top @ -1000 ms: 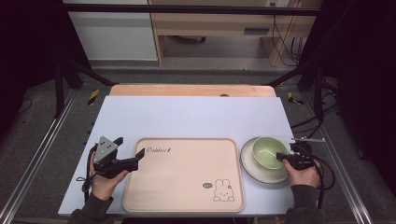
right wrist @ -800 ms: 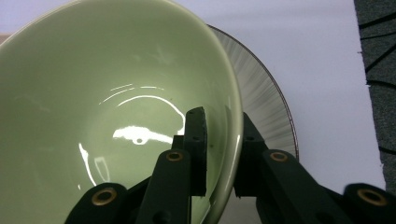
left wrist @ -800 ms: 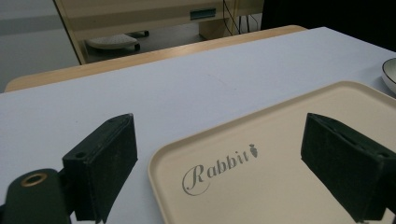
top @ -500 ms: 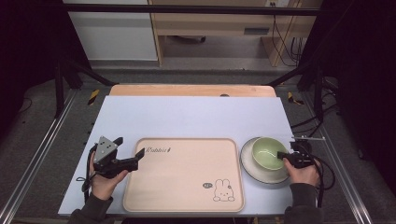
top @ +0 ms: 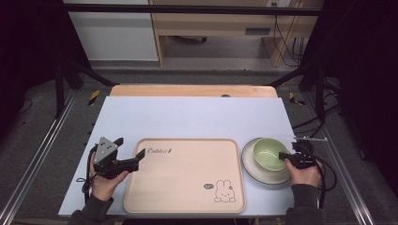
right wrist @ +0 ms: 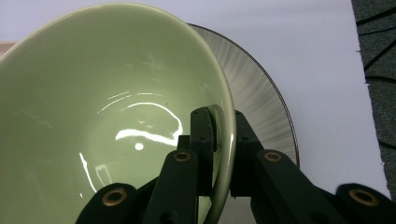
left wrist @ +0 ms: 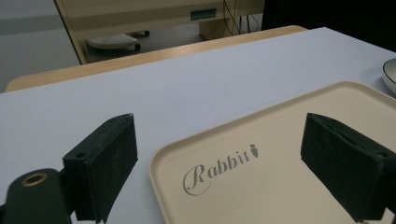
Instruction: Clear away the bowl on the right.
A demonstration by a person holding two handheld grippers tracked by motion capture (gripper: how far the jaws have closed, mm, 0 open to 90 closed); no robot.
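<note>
A pale green bowl (top: pixel 270 153) sits on a grey plate with a dark rim (top: pixel 256 168) at the table's right. My right gripper (top: pixel 283 156) is shut on the bowl's right rim, one jaw inside and one outside. In the right gripper view the green bowl (right wrist: pixel 107 121) is close up, with the plate (right wrist: pixel 261 93) behind it and my right gripper (right wrist: pixel 223 140) clamped on the rim. A beige tray (top: pixel 185 173) with "Rabbit" lettering and a rabbit drawing lies at the centre. My left gripper (top: pixel 141 156) is open at its left edge. In the left gripper view my left gripper (left wrist: pixel 224 163) straddles the tray's (left wrist: pixel 261 186) near corner.
The white table top (top: pixel 197 117) stretches behind the tray, with a wooden strip (top: pixel 192 90) along its far edge. Metal frame rails run down both sides. Cables (top: pixel 328 173) trail off the table's right edge.
The right gripper has closed in slightly on the bowl's rim. The left gripper and the tray have stayed put.
</note>
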